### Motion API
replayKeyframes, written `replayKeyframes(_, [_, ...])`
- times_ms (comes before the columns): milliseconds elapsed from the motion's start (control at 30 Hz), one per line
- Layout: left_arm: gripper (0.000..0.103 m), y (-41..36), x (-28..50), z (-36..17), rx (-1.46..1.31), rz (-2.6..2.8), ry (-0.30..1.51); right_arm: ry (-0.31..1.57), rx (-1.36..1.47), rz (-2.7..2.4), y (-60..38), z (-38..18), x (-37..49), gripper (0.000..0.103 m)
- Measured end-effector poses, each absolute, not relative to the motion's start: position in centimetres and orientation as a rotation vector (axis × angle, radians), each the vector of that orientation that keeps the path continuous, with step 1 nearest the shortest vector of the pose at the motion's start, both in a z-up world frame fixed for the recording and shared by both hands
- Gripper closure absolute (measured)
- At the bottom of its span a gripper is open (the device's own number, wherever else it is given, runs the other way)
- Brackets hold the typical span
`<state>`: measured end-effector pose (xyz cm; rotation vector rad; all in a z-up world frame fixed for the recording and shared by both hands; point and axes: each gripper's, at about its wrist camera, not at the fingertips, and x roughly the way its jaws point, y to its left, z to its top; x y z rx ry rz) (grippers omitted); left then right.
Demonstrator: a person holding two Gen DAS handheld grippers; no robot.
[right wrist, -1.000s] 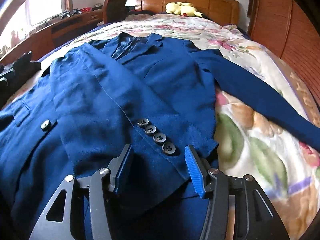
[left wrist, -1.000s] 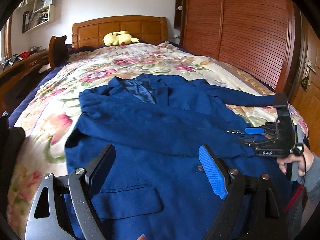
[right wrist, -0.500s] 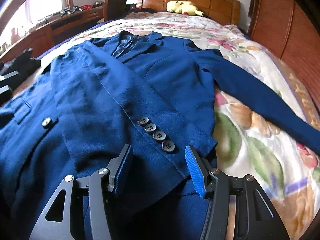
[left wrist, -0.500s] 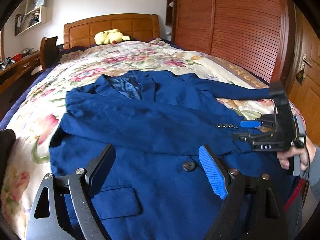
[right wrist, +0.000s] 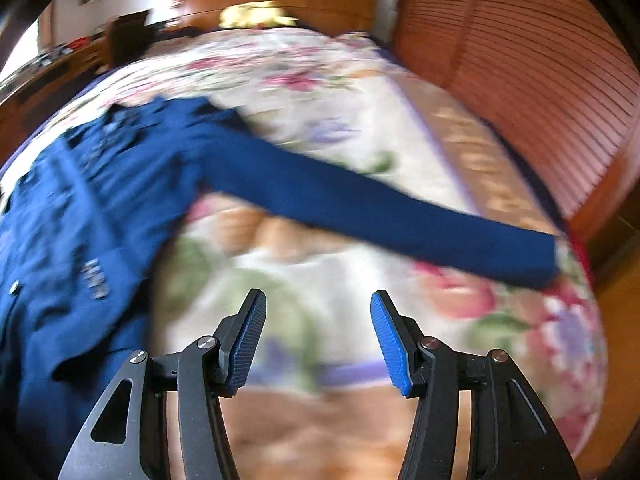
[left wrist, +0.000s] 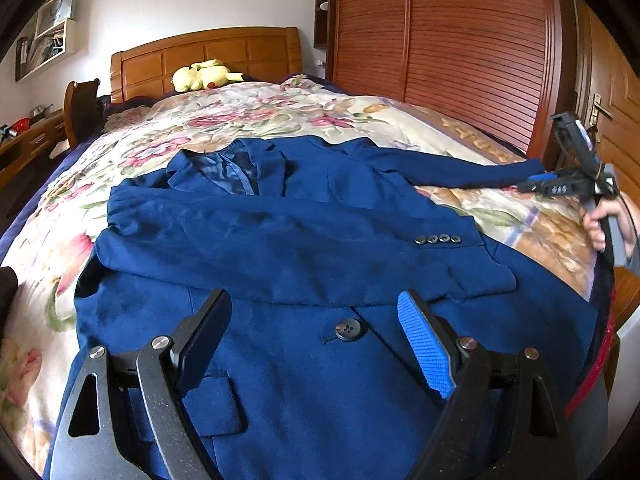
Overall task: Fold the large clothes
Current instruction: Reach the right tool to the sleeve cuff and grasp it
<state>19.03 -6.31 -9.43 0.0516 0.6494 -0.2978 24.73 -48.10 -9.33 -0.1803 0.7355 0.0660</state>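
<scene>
Both jaws stand apart and empty: your left gripper hovers over the blue jacket spread on the bed. Bring your right gripper to the outstretched sleeve; grasp its cuff, then fold it across.

Blazer: matt blue woven cloth, glossy dark plastic-looking buttons. Bedspread: soft floral printed cloth. Headboard: polished wood; wardrobe doors: ribbed varnished wood.
</scene>
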Motion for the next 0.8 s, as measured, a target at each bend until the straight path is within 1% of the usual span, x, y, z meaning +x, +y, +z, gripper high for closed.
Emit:
replayKeyframes(333, [0.017,-5.9,19.5,-9.8,0.039,-0.273,0.664,0.714,-0.029,-0.133,-57.4,-5.9,26.8,0.047])
replayKeyframes(800, [0.017,-5.5,19.9,-10.1,0.033,-0.26,0.685,0.738,0.198,-0.235,-63.2,-8.1,30.6,0.047])
